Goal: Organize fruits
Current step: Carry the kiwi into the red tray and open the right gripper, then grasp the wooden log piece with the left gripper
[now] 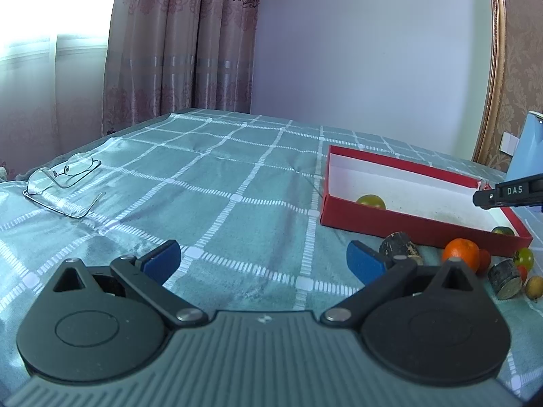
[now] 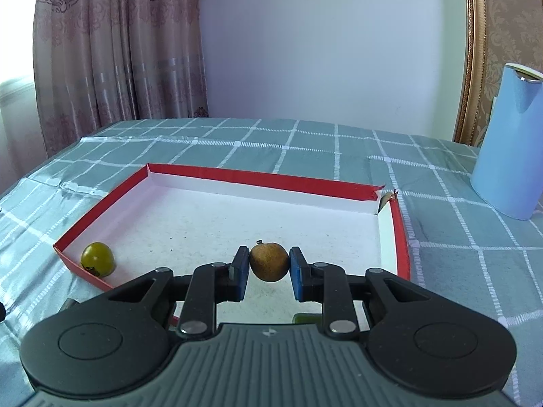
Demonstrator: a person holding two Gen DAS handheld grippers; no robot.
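We hold a small brown fruit (image 2: 269, 262), maybe a longan, clamped between the right gripper (image 2: 268, 269) pads over the red box (image 2: 271, 179), not yet released; left gripper (image 1: 263, 259) jaws wide apart over the checked cloth (image 1: 220, 183), holding nothing; inside the box we count two green tomatoes, one at the near left corner (image 2: 97, 258), one (image 1: 503, 230) half hidden at the near wall; outside we count one orange (image 1: 461, 252), one green tomato (image 1: 524, 257), one small brown fruit (image 1: 533, 286), some red fruit partly hidden, two dark cork-like stubs (image 1: 400, 249); roughly a third done; glasses (image 1: 62, 178) lie well apart.
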